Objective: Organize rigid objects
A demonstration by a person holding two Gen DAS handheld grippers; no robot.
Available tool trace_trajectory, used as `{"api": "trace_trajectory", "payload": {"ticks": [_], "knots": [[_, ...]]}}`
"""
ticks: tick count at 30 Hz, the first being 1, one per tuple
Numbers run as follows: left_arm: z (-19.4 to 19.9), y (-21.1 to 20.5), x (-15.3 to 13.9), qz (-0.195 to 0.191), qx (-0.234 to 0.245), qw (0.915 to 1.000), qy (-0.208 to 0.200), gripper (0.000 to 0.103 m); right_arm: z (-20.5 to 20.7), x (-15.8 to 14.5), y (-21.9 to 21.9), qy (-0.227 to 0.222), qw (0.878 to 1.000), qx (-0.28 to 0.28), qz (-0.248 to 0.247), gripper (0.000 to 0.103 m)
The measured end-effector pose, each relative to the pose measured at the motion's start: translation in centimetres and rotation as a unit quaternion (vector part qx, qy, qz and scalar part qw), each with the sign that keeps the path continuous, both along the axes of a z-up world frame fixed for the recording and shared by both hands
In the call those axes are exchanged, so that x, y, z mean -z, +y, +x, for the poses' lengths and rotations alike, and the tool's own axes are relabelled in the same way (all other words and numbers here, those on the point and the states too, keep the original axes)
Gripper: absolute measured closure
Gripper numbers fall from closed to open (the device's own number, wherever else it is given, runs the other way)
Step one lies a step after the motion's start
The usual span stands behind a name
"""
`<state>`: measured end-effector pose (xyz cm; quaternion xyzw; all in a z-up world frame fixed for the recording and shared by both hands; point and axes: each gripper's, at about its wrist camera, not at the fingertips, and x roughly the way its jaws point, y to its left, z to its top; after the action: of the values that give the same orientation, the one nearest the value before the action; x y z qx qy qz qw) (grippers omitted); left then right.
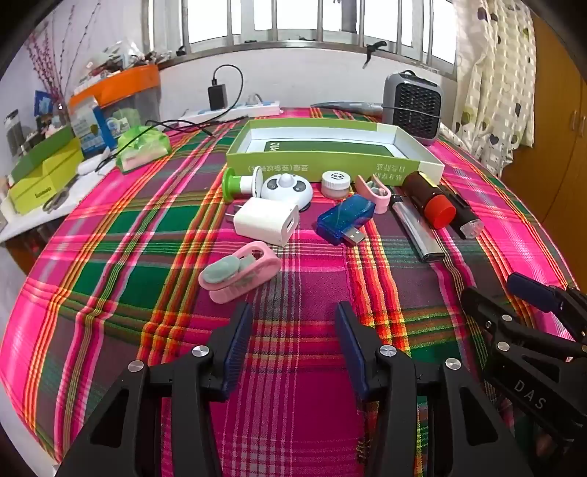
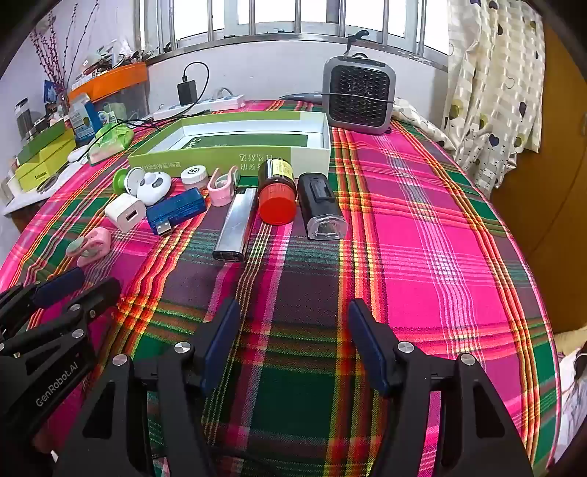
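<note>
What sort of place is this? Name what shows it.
Likely a room in a home: a plaid tablecloth, a barred window with a patterned curtain, and a small heater on the table.

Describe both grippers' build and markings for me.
Both are black angular frames with triangular cut-outs, silver round bolts and ribbed dark-blue pads. The left gripper bears "GenRobot.AI" in pale letters, the right gripper "DAS". No cables or sleeves show.
</note>
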<state>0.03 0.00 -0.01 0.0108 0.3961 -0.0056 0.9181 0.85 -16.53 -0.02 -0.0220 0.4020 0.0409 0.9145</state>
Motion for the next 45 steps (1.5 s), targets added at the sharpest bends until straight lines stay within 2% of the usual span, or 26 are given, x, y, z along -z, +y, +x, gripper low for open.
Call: {"api": "trace_trajectory", "payload": {"ticks": [45], "knots": [[-0.04,0.04,-0.03,0.002,0.000,1.0000,-0.008,0.057,-0.02,0.03,0.04,-0.003,1.000,0.000,0.003,0.041]]}}
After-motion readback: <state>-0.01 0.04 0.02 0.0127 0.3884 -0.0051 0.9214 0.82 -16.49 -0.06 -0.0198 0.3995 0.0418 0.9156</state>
